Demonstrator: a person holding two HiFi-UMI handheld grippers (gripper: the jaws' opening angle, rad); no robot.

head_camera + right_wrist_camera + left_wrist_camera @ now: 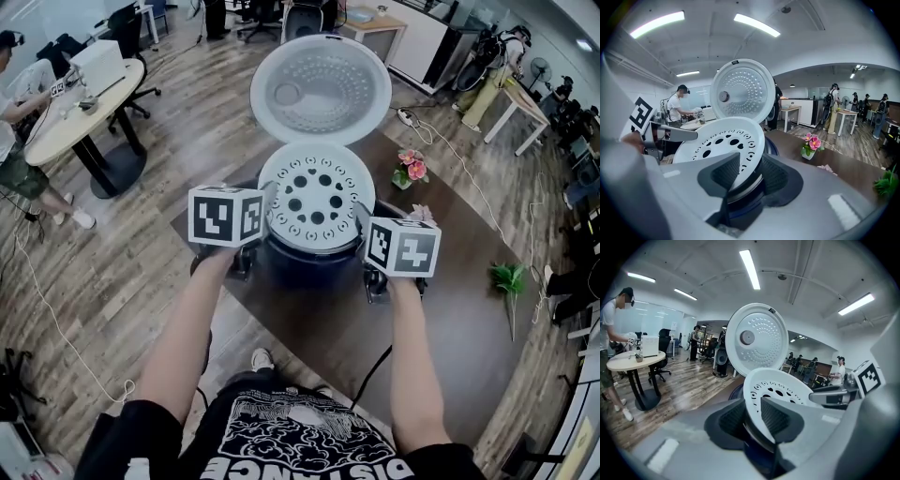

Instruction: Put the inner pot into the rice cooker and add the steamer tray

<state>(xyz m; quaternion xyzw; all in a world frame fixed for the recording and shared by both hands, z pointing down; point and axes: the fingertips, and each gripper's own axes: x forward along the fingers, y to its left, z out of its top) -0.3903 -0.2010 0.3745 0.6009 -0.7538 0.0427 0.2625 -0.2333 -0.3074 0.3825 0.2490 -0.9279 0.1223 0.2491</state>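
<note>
The white perforated steamer tray (317,192) lies on top of the dark rice cooker (314,264), whose round lid (321,89) stands open behind it. The tray covers the cooker's mouth, so the inner pot is hidden. My left gripper (270,217) is at the tray's left rim. In the left gripper view the gripper (752,416) has its pads closed on the tray (780,390). My right gripper (362,225) is at the right rim. In the right gripper view the gripper (751,176) straddles the tray (719,140), with a dark gap beside the right pad.
The cooker stands on a dark brown table (450,319). On that table are a small pot of pink flowers (411,169), a green sprig (508,277) and a black cable (370,370). A round table (80,117) with a seated person is far left on the wooden floor.
</note>
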